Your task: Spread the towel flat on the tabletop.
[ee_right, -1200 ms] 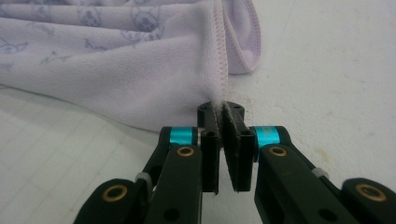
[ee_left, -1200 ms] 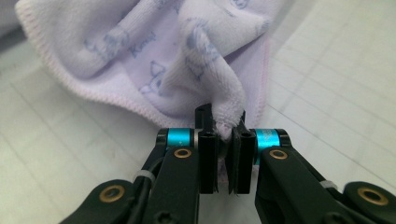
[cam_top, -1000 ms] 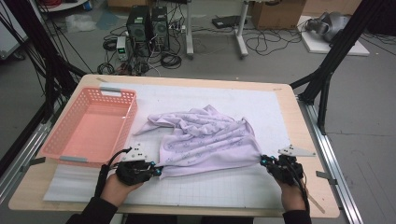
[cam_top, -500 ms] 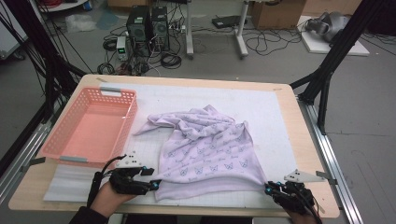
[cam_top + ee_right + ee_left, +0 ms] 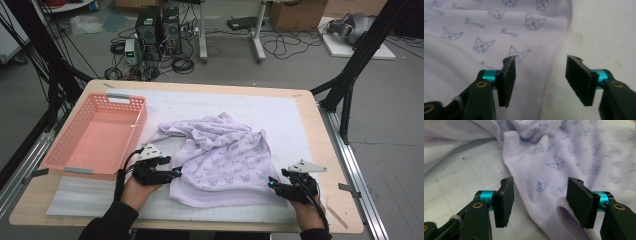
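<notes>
A lilac cloth (image 5: pixel 220 160) printed with small cat faces lies spread on the white gridded mat (image 5: pixel 280 115), still rumpled at its far side. My left gripper (image 5: pixel 176 172) sits at the cloth's near left corner and my right gripper (image 5: pixel 272 184) at its near right corner. Both sets of jaws have just been opening. In the left gripper view the left gripper (image 5: pixel 540 202) stands open over the cloth (image 5: pixel 564 157), a curled bit of hem resting by one jaw. In the right gripper view the right gripper (image 5: pixel 540 80) is open with the cloth's (image 5: pixel 474 37) hemmed edge running loose between the jaws.
An empty pink plastic basket (image 5: pixel 95 135) stands on the left of the table, close to my left hand. The wooden table edge (image 5: pixel 335 210) runs just outside the mat. Black frame posts flank the table, and computers and cables lie on the floor behind.
Both grippers, shut on the cloth's near corners, drew it toward the person and flattened its near half. Their jaws have since opened and both hands have moved slightly forward again.
</notes>
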`<action>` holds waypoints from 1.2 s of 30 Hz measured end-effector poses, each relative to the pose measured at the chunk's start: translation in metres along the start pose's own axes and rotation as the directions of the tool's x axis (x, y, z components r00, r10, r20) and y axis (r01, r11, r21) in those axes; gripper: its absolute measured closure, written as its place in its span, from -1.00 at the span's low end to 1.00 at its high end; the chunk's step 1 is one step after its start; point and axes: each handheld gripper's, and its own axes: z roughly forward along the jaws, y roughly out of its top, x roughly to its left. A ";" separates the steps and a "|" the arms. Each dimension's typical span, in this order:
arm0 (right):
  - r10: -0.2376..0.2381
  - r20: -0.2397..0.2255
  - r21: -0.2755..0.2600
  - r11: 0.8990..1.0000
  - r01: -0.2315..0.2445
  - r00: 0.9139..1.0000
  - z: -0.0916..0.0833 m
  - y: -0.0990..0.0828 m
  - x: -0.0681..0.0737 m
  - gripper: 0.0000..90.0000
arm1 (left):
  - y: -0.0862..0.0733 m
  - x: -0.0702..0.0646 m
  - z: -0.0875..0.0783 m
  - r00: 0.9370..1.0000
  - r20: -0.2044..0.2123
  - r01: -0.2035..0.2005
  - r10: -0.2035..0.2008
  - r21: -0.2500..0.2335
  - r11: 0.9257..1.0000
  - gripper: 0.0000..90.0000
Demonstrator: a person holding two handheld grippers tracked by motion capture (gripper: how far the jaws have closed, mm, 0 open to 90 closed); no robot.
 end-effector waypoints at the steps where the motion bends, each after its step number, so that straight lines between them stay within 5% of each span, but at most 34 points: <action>1: 0.006 -0.008 0.007 1.000 -0.006 1.000 0.005 0.003 0.000 -0.24 | 0.001 -0.001 0.012 0.999 -0.032 -0.025 0.027 0.044 0.999 -0.13; 3: 0.022 -0.025 0.026 0.999 -0.022 0.999 0.015 0.008 -0.002 -0.29 | 0.000 -0.003 0.017 0.998 -0.046 -0.037 0.041 0.065 0.997 -0.12; 4: 0.040 -0.034 0.043 0.998 -0.038 0.999 0.020 0.010 -0.002 -0.38 | 0.000 -0.008 0.021 0.991 -0.087 -0.094 0.099 0.068 0.993 -0.07; 5: 0.052 -0.035 0.060 0.997 -0.050 0.998 0.026 0.012 -0.003 -0.43 | 0.000 -0.008 0.021 0.991 -0.082 -0.101 0.106 0.063 0.993 0.01; 7: 0.036 -0.027 0.067 0.997 -0.034 0.999 0.032 0.013 0.000 -0.39 | 0.000 -0.009 0.021 0.991 -0.056 -0.121 0.124 0.051 0.991 0.62; 8: 0.014 -0.002 0.069 0.998 -0.014 1.000 0.033 0.013 0.002 -0.31 | 0.001 -0.009 0.022 0.991 -0.061 -0.115 0.119 0.052 0.992 0.87; 9: 0.012 -0.011 0.066 0.998 -0.012 1.000 0.033 0.014 0.002 -0.09 | 0.003 -0.007 0.022 0.993 -0.065 -0.095 0.099 0.063 0.993 0.89; 10: 0.013 -0.037 0.059 0.998 -0.011 0.999 0.031 0.015 0.002 0.45 | 0.003 -0.007 0.022 0.993 -0.065 -0.095 0.099 0.063 0.993 0.90; 11: 0.002 -0.061 0.056 0.998 0.002 0.998 0.029 0.015 0.001 0.77 | 0.006 -0.003 0.023 0.988 -0.119 -0.091 0.099 0.070 0.993 0.90; 13: -0.013 -0.068 0.052 0.999 0.017 0.998 0.030 0.015 0.000 0.85 | 0.007 0.002 0.023 0.987 -0.136 -0.077 0.085 0.061 0.995 0.91; 18: 0.000 -0.004 0.016 1.000 0.000 1.000 0.034 0.018 -0.003 0.85 | 0.007 0.017 0.025 0.978 -0.209 -0.017 0.021 0.020 1.000 0.91; 19: 0.011 0.009 0.011 1.000 -0.011 1.000 0.034 0.018 -0.004 0.85 | 0.008 0.018 0.026 0.972 -0.236 -0.008 0.008 0.002 1.000 0.92; 21: 0.013 0.025 0.004 1.000 -0.013 1.000 0.035 0.019 -0.006 0.85 | 0.008 0.019 0.026 0.969 -0.246 0.001 -0.002 -0.004 1.000 0.92; 22: 0.012 0.059 -0.005 1.000 -0.012 0.998 0.035 0.020 -0.008 0.85 | 0.009 0.023 0.026 0.964 -0.263 0.032 -0.039 -0.030 0.999 0.92; 25: 0.016 0.081 -0.013 1.000 -0.015 0.997 0.036 0.020 -0.009 0.85 | 0.013 0.025 0.026 0.961 -0.273 0.037 -0.044 -0.032 0.999 0.92; 28: 0.021 0.085 -0.014 1.000 -0.020 0.996 0.038 0.020 -0.008 0.77 | 0.027 0.031 0.028 0.951 -0.306 0.016 -0.029 -0.045 0.999 0.92; 29: 0.028 0.097 -0.032 0.999 -0.025 0.995 0.035 0.019 -0.007 0.60 | 0.031 0.034 0.031 0.947 -0.320 0.015 -0.026 -0.038 0.999 0.92; 33: 0.063 0.077 -0.087 0.995 -0.056 0.995 0.026 0.018 -0.011 0.41 | 0.040 0.048 0.039 0.938 -0.340 0.051 -0.069 -0.064 0.997 0.86; 34: 0.067 0.068 -0.089 0.994 -0.061 0.995 0.024 0.017 -0.012 0.37 | 0.040 0.051 0.039 0.944 -0.306 0.095 -0.122 -0.101 0.990 0.67; 35: 0.067 0.068 -0.089 0.994 -0.061 0.995 0.024 0.017 -0.012 0.37 | 0.040 0.051 0.039 0.944 -0.306 0.095 -0.122 -0.101 0.990 0.40; 36: 0.059 0.048 -0.092 0.994 -0.054 0.997 0.020 0.016 -0.012 0.28 | 0.039 0.048 0.036 0.956 -0.239 0.144 -0.168 -0.115 0.983 0.17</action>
